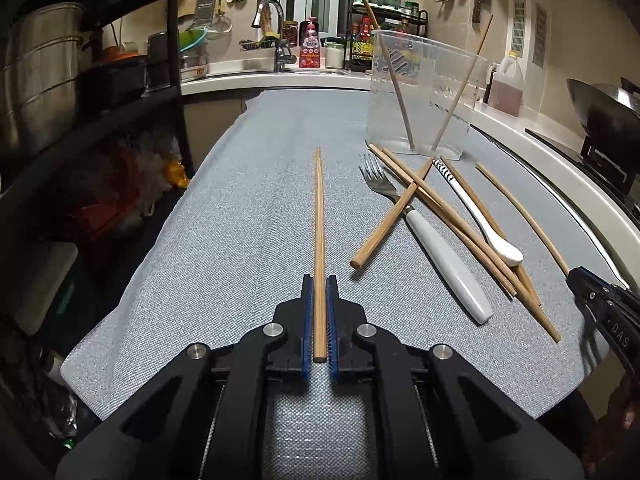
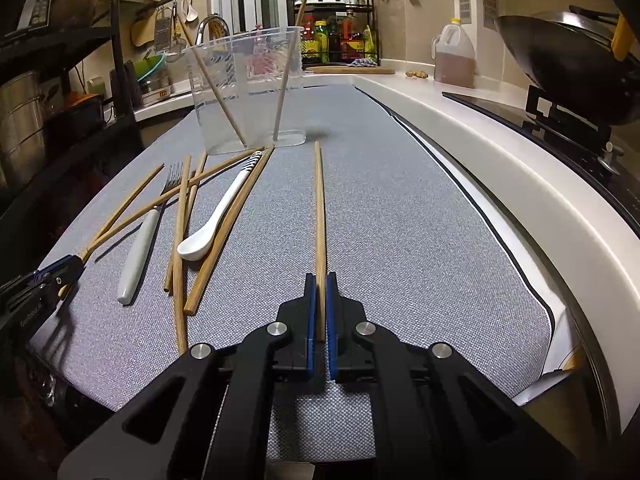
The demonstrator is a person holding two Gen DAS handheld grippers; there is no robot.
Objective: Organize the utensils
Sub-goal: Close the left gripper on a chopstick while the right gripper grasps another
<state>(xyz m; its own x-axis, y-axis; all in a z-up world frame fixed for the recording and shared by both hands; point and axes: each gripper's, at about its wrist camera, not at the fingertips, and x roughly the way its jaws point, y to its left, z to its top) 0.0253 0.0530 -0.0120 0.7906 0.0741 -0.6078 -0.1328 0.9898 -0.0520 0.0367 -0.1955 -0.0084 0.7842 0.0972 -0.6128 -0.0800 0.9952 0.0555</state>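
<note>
My left gripper (image 1: 319, 280) is shut on a wooden chopstick (image 1: 319, 220) that points straight ahead above the grey cloth (image 1: 240, 240). My right gripper (image 2: 320, 280) is shut on another wooden chopstick (image 2: 319, 200), also pointing forward. A clear plastic cup (image 1: 424, 96) with two chopsticks in it stands ahead; it also shows in the right wrist view (image 2: 248, 88). Between the grippers lie several loose chopsticks (image 1: 452, 216), a fork with a white handle (image 1: 444, 260) and a white spoon (image 1: 480, 216). The right gripper shows at the left view's right edge (image 1: 576, 276).
A black shelf rack with pots (image 1: 80, 80) stands to the left. A sink and tap (image 1: 272, 32) and a spice rack (image 1: 384, 32) are at the back. A white counter edge (image 2: 500, 152), an oil jug (image 2: 454, 56) and a wok (image 2: 568, 64) are on the right.
</note>
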